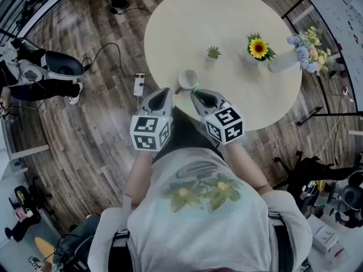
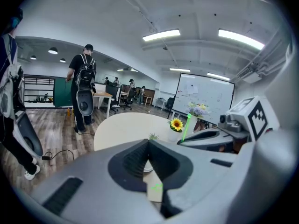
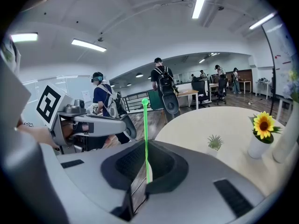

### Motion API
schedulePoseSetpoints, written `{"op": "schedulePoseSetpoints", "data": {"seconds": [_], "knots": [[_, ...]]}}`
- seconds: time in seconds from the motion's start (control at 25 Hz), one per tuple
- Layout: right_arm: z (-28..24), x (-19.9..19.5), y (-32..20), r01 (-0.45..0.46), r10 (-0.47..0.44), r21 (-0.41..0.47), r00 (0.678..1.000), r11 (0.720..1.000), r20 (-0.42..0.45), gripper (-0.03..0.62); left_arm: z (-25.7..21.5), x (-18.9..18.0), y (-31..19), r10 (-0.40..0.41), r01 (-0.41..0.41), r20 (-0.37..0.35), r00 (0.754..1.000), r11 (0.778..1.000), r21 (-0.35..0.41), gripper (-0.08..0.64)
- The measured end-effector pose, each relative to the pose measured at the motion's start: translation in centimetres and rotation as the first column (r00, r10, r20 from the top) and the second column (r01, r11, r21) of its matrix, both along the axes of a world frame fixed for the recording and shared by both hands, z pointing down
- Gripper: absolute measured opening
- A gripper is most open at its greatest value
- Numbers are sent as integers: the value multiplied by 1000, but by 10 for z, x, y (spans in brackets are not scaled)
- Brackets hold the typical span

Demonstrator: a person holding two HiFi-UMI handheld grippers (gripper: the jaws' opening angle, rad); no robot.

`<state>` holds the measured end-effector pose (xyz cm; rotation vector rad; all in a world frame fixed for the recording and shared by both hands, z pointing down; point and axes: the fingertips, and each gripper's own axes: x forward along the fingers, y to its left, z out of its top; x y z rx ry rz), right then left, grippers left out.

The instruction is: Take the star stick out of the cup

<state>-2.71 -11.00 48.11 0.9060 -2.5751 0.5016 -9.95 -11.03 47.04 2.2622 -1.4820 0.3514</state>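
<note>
A white cup (image 1: 187,79) stands near the front edge of the round cream table (image 1: 227,16). My right gripper (image 1: 197,94) is just in front of the cup, shut on a thin green stick (image 1: 195,86). In the right gripper view the stick (image 3: 146,139) rises upright out of the shut gripper (image 3: 145,148); its lower end is hidden. The left gripper view shows the stick (image 2: 186,127) above the right gripper (image 2: 205,136). My left gripper (image 1: 164,92) hovers left of the cup, its jaws together on nothing (image 2: 148,143).
On the table sit a small green plant (image 1: 214,52), a potted sunflower (image 1: 258,49) and a vase of pale flowers (image 1: 300,52). A power strip (image 1: 139,84) and cables lie on the wooden floor at left. A person with a backpack (image 2: 83,90) stands beyond the table.
</note>
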Motion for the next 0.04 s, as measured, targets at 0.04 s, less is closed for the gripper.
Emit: {"op": "schedulePoseSetpoints", "data": {"seconds": [0.04], "knots": [[0,0,0,0,0,0,1000,1000,0,29,0,0,1,0,0,2,1000,1000,0,3]]}}
